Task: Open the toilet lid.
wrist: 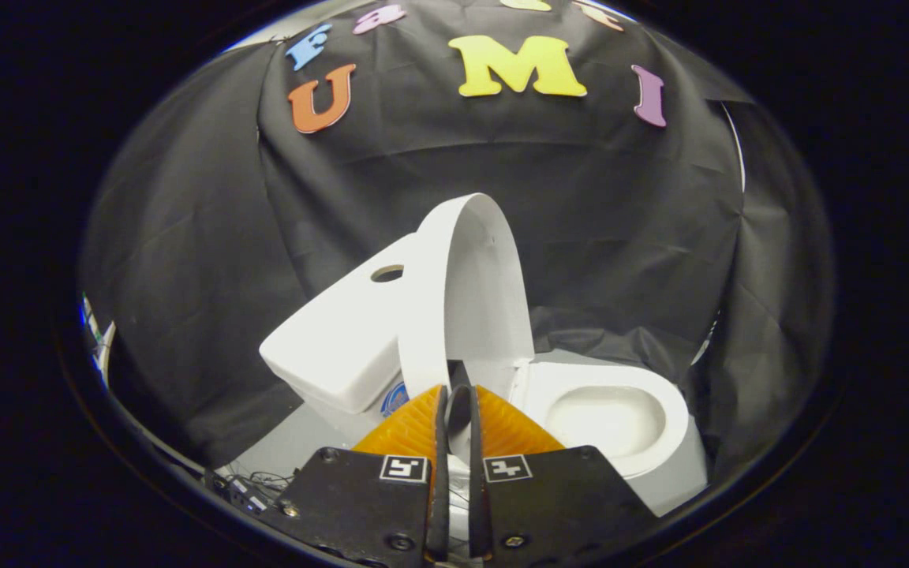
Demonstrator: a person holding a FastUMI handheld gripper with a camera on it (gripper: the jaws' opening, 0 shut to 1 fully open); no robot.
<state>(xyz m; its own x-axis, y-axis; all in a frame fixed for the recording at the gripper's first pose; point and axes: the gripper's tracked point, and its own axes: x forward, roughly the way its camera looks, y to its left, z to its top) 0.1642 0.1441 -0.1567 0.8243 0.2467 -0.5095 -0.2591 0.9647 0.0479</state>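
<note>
The white toilet lid [474, 300] stands raised and upright, its back towards the white tank [336, 347] and its inner face towards the bowl. The seat [663, 414] lies down around the open bowl [604, 418], just beyond the fingers. My gripper [458, 394] sits at the lower end of the lid's rim [421, 331]. Its fingers are drawn almost together, and the thin rim runs down between them. A strip of white shows in the narrow gap between the fingers.
The tank's top has a round flush-button hole [387, 274]. The black cloth wall hangs close behind and around the toilet. Some cables and small gear [253, 489] lie on the pale floor beside the tank's base.
</note>
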